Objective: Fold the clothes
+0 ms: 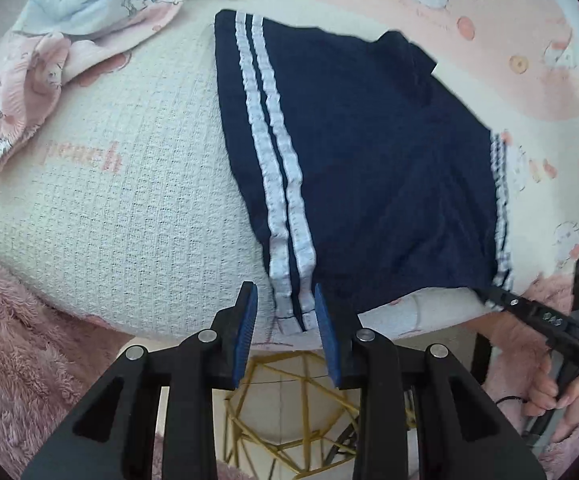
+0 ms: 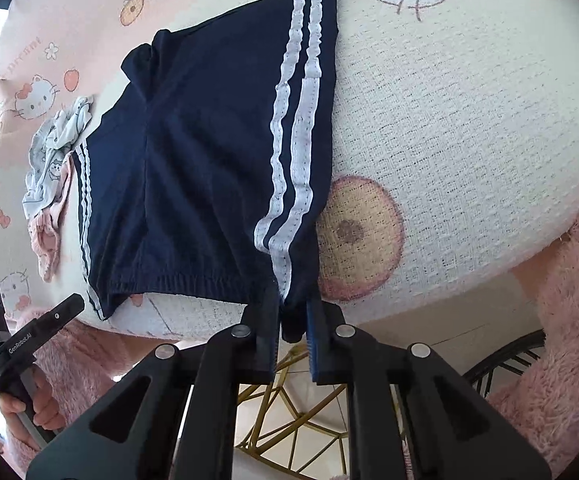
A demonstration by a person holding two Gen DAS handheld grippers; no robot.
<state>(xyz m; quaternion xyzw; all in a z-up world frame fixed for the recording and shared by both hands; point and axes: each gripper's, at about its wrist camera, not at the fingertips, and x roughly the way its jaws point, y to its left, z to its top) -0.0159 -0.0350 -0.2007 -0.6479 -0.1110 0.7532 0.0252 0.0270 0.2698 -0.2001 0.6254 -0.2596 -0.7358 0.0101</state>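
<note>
Navy shorts [image 1: 369,160] with double white side stripes lie flat on the cream waffle-weave cloth [image 1: 129,208], waistband toward us at the table's near edge, where we can reach both corners without leaning over. Our right gripper [image 2: 292,320] is clamped on the right waistband corner, which bunches between its blue pads; that gives us one anchored end to lift or fold from. Our left gripper [image 1: 285,312] stands partly open over the opposite corner, the striped hem sitting between its pads [image 1: 247,320]; the fabric looks unpinched, so we judge this side not yet taken. Both point steeply downward, which suits grabbing a thin edge lying on a surface.

A crumpled pink and pale-blue printed garment [image 1: 49,60] waits near the far side, too bundled for us to say what it is. The shorts' far leg openings curl out of clear sight, and fluffy pink sleeves [image 2: 561,320] cover our arms. Below the table edge only yellow metal framework [image 1: 289,400] shows.
</note>
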